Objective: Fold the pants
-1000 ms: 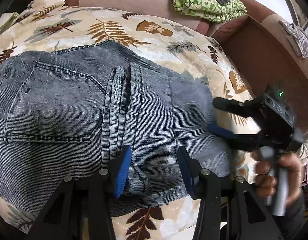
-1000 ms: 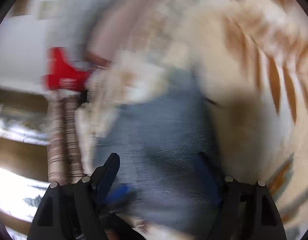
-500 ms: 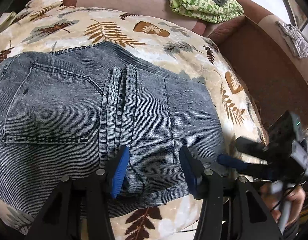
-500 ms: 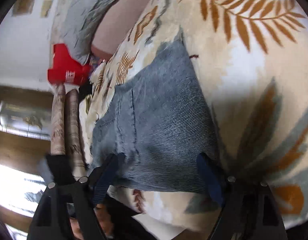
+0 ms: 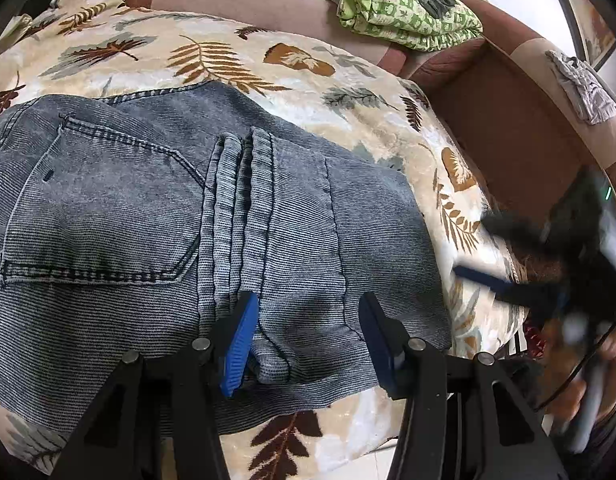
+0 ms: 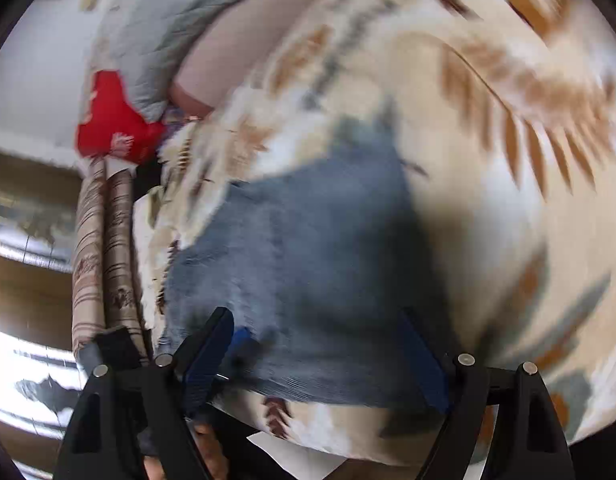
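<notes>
Folded grey-blue denim pants (image 5: 156,216) lie flat on the leaf-patterned cream blanket (image 5: 236,60), reaching its near edge. The left gripper (image 5: 304,340) hovers half-open over the denim, gripping nothing. The right gripper (image 5: 471,248), blurred beside the blanket's right edge, spreads empty.

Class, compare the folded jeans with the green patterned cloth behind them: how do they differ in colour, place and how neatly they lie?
Colour: the jeans are washed grey-blue denim with dark stitching; the green cloth is lime green with a small printed pattern.
Place: the jeans lie on the leaf-print blanket; the green cloth sits further back on the brown sofa edge.
Neatness: the jeans lie flat, folded in layers; the green cloth is bunched in a heap.
Shared: both are fabric and neither is gripped.
</notes>
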